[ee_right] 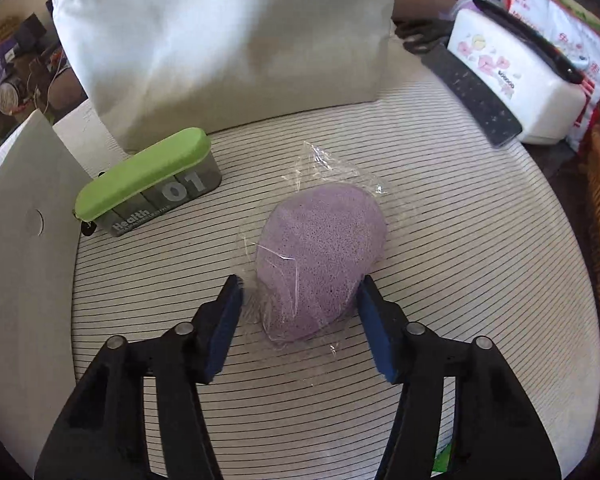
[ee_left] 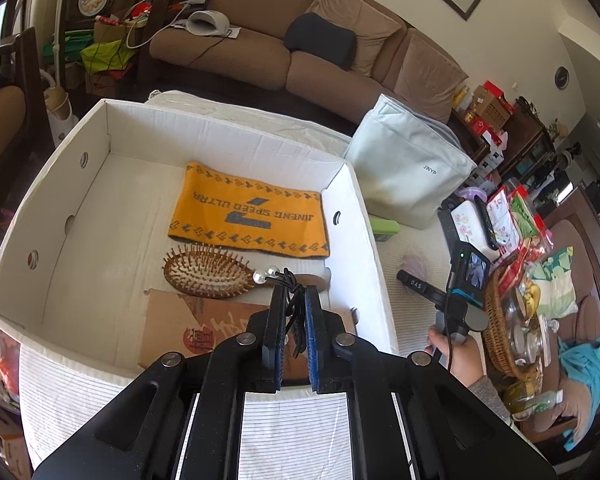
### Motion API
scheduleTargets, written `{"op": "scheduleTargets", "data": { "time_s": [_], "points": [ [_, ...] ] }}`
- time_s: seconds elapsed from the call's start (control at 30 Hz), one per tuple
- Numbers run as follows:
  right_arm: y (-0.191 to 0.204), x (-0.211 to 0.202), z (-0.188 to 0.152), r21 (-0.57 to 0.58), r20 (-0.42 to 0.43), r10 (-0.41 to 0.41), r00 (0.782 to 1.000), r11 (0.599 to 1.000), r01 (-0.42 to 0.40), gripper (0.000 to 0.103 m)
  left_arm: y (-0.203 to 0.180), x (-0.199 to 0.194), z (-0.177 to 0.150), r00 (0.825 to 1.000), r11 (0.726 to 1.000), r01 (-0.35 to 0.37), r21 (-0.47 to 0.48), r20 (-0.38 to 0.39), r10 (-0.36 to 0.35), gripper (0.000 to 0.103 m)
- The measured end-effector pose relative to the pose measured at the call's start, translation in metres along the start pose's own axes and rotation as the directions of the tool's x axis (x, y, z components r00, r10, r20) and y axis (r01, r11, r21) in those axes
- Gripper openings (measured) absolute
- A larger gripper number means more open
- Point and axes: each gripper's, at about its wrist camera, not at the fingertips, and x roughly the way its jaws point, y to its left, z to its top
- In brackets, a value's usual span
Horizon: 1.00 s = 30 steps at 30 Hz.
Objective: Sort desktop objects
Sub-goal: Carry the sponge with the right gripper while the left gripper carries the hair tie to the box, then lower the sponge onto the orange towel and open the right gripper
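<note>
- Left gripper (ee_left: 294, 296), lower centre: fingers clamped on black hair tie (ee_left: 290, 280) above white box (ee_left: 352, 200).
- Right gripper (ee_right: 300, 292): fingers apart, straddling wrapped purple sponge (ee_right: 320, 256) at frame centre on striped table (ee_right: 460, 260).

The left gripper (ee_left: 293, 292) pinches a black pearl-beaded hair tie (ee_left: 288, 284) above the white cardboard box (ee_left: 80, 136), over the wooden oval hairbrush (ee_left: 204, 276).

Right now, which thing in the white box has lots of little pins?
The wooden hairbrush, lying bristles up inside the white box. The orange towel and brown paper bag are flat.
</note>
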Motion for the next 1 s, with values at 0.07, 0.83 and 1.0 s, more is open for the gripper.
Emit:
{"op": "scheduleTargets", "data": {
  "time_s": [0.07,0.83,1.0],
  "points": [
    [-0.006,-0.006,-0.001,-0.012,0.013,0.018,1.000,1.000,-0.018,0.045,0.005,-0.002,0.001,1.000,1.000,0.012,-0.006,0.007,-0.012,0.007],
    [0.244,-0.099,0.039,-0.475,-0.112,0.270,0.956,0.831,-0.290,0.044,0.051,0.040,0.081,0.997,0.996,0.039,-0.081,-0.058,-0.043,0.007],
    [0.285,-0.036,0.041,-0.525,-0.166,0.085,0.983,0.836,-0.160,0.044,0.073,0.052,0.088,0.997,0.996,0.027,-0.089,-0.068,-0.033,0.007]
  ]
}}
